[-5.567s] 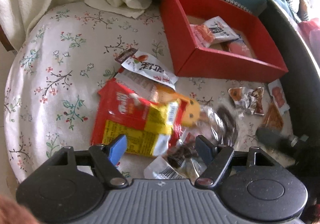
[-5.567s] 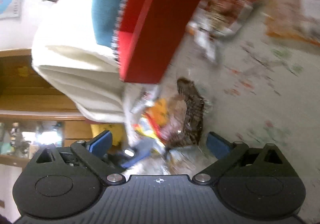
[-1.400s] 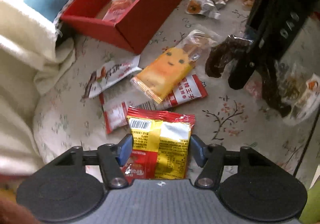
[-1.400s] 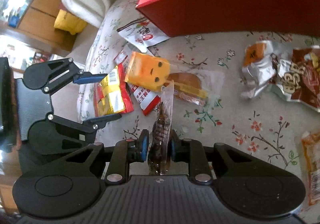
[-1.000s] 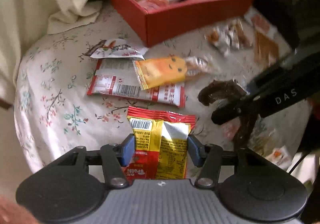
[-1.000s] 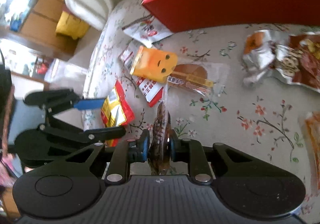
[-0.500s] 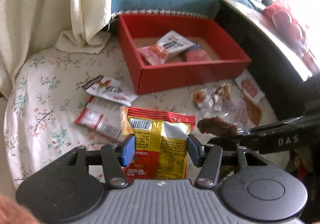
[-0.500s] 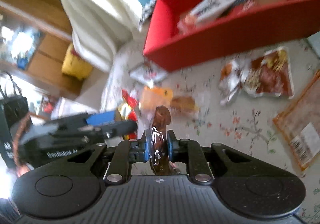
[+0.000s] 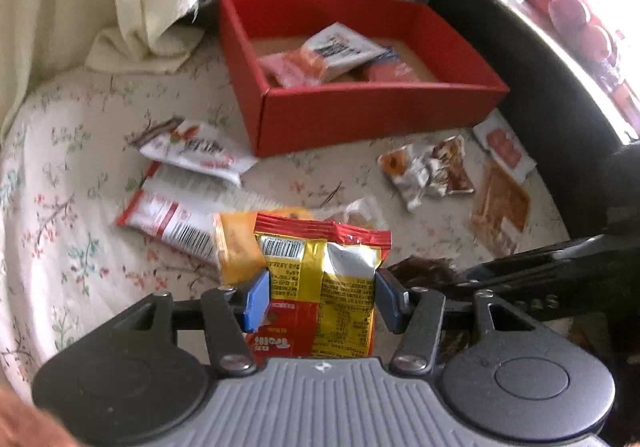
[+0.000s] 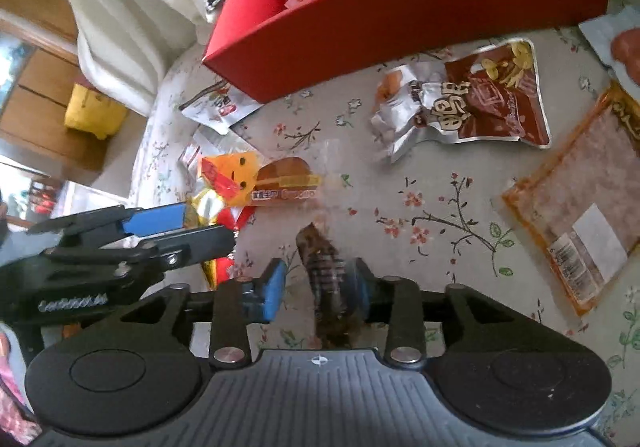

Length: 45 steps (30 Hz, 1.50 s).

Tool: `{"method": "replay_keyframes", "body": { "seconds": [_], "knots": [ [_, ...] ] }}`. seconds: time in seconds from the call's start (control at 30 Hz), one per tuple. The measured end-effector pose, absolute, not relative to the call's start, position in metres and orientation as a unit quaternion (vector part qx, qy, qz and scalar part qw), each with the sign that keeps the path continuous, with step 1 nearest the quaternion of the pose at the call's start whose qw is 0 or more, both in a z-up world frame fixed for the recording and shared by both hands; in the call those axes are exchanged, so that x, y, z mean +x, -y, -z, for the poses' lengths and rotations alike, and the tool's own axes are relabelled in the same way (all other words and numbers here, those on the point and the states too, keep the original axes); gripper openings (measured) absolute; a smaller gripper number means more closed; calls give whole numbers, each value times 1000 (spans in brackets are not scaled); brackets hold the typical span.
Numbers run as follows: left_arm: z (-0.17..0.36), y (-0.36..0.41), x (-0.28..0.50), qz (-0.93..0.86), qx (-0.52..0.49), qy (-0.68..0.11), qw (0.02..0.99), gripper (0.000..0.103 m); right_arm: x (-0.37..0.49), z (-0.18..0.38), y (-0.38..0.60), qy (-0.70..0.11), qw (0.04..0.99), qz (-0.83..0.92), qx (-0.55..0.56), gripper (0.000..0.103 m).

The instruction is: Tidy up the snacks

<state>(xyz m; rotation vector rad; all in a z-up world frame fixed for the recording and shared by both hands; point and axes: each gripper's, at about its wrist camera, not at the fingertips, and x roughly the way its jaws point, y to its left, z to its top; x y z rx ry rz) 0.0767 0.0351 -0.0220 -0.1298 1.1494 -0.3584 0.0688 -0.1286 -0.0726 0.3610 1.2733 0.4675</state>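
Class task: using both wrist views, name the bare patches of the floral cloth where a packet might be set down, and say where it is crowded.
Free: the floral cloth left of the white packet, bordered by the cream blanket; and the stretch between the burger packet and orange flat pack. Crowded: in front of the red box.

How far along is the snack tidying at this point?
Early. The red box holds a few packets. The left gripper grips a red-and-yellow bag; the right gripper has just been opening, dark snack between its jaws. Some eight packets remain on the floral cloth.
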Motion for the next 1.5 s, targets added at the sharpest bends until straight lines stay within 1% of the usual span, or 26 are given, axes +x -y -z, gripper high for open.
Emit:
{"method": "replay_keyframes", "body": {
  "seconds": [0.03, 0.07, 0.1, 0.13, 0.17, 0.23, 0.27, 0.3, 0.37, 0.47, 0.5, 0.6, 0.63, 0.9, 1.0, 1.03, 1.07, 1.13, 1.17, 1.2, 1.23, 1.33, 1.37, 1.43, 1.47, 1.5],
  "knots": [
    [23, -38, 77, 169, -66, -543, 820, 48, 64, 71, 123, -584, 766, -218, 156, 76],
    [24, -39, 77, 169, -70, -544, 819, 48, 58, 71, 116, -581, 769, -225, 142, 87],
    [23, -40, 77, 170, -73, -544, 818, 48, 53, 71, 109, -583, 770, -226, 128, 91],
    [23, -42, 78, 174, -79, -544, 817, 48, 48, 72, 101, -578, 777, -226, 106, 90],
    [22, -42, 78, 176, -84, -545, 816, 48, 44, 71, 95, -572, 784, -224, 86, 87],
    [23, -41, 79, 175, -84, -547, 814, 48, 42, 69, 94, -569, 793, -211, 57, 70],
    [23, -41, 79, 176, -82, -549, 813, 48, 42, 68, 96, -569, 796, -200, 51, 53],
    [24, -40, 78, 177, -81, -549, 813, 48, 43, 67, 102, -574, 794, -191, 61, 44],
    [24, -42, 78, 179, -81, -550, 812, 48, 44, 68, 116, -591, 777, -193, 101, 37],
    [22, -45, 79, 177, -90, -549, 811, 48, 41, 70, 122, -598, 765, -200, 132, 32],
    [22, -46, 79, 176, -94, -551, 810, 48, 42, 71, 126, -597, 759, -202, 162, 26],
    [23, -49, 82, 180, -114, -556, 804, 48, 41, 80, 143, -583, 736, -211, 270, 24],
    [23, -50, 81, 182, -119, -555, 803, 48, 40, 81, 144, -581, 734, -210, 280, 24],
    [13, -63, 83, 178, -151, -538, 810, 47, 43, 83, 145, -560, 725, -226, 330, 22],
    [16, -64, 85, 169, -146, -543, 809, 47, 44, 79, 139, -571, 740, -217, 281, 25],
    [19, -63, 84, 169, -140, -549, 806, 47, 46, 81, 136, -574, 737, -221, 280, 26],
    [22, -61, 83, 170, -131, -557, 803, 47, 46, 81, 131, -582, 739, -218, 260, 31],
    [27, -58, 75, 161, -99, -568, 801, 47, 42, 76, 115, -593, 763, -196, 167, 49],
    [29, -56, 70, 155, -81, -570, 803, 48, 38, 74, 108, -597, 768, -192, 126, 61],
    [31, -56, 66, 149, -68, -572, 803, 49, 35, 72, 102, -597, 768, -204, 111, 82],
    [34, -56, 64, 145, -62, -576, 802, 50, 33, 72, 96, -600, 765, -208, 102, 89],
    [43, -50, 63, 132, -47, -584, 799, 50, 29, 75, 76, -596, 776, -202, 41, 101],
    [41, -45, 63, 131, -34, -579, 804, 50, 29, 77, 68, -600, 774, -200, 29, 103],
    [43, -36, 64, 129, -11, -575, 808, 54, 24, 81, 45, -600, 780, -178, -31, 103],
    [44, -32, 65, 130, -5, -575, 807, 59, 21, 84, 30, -602, 774, -175, -84, 103],
    [44, -29, 65, 131, 2, -574, 808, 61, 17, 89, 14, -601, 767, -171, -145, 103]
  ]
}}
